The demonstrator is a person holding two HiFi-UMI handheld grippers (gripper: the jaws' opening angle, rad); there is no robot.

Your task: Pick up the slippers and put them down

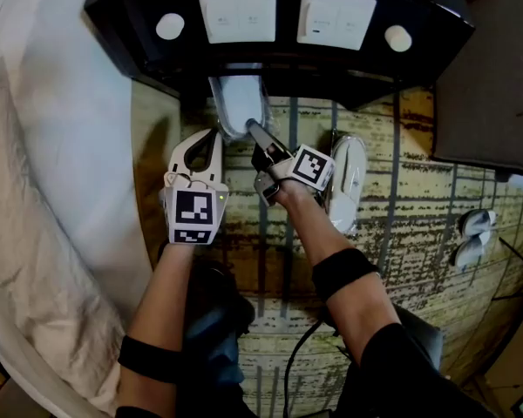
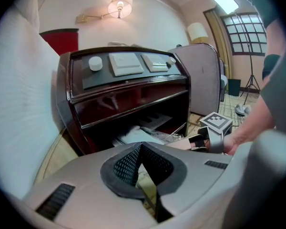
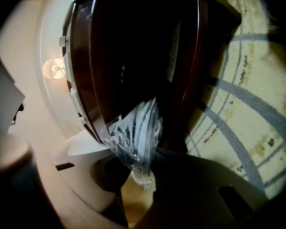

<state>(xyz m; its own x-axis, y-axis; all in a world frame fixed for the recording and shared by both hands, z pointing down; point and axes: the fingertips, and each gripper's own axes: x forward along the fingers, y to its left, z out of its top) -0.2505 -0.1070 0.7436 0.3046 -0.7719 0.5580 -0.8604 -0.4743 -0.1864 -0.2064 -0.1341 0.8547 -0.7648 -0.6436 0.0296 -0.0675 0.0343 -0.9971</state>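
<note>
Pack: the slippers are a white pair sealed in a clear bag, the pack (image 1: 237,103). It pokes out of the nightstand's (image 1: 139,11) open lower shelf, its near end off the carpet (image 1: 418,198).

Right gripper: your right gripper (image 1: 254,133) is narrowed onto the near end of the pack (image 3: 138,128). In its own view (image 3: 143,178) only a bunch of film at the bag's end sits between the jaws, not the slippers themselves.

Left gripper: your left gripper (image 1: 211,138) is closed and empty, in front of the nightstand just left of the pack. Its own view (image 2: 140,147) shows nothing between the jaws.

Loose slipper: what looks like one more white slipper (image 1: 349,179) lies flat on the carpet in front of the nightstand, just right of your right gripper.

Handling: judge the pack light and soft. It should flex and swing from the pinched end. The film looks slick and crinkly, so it may slide through the pads or tear if you jerk it.

Where to hold: a bite further in, across the slipper soles, would likely carry it more surely than the film tail.

Risk: the far end may catch on the shelf edge on its way out.

Bed: the bed (image 1: 44,146) runs along the left of the nightstand.
</note>
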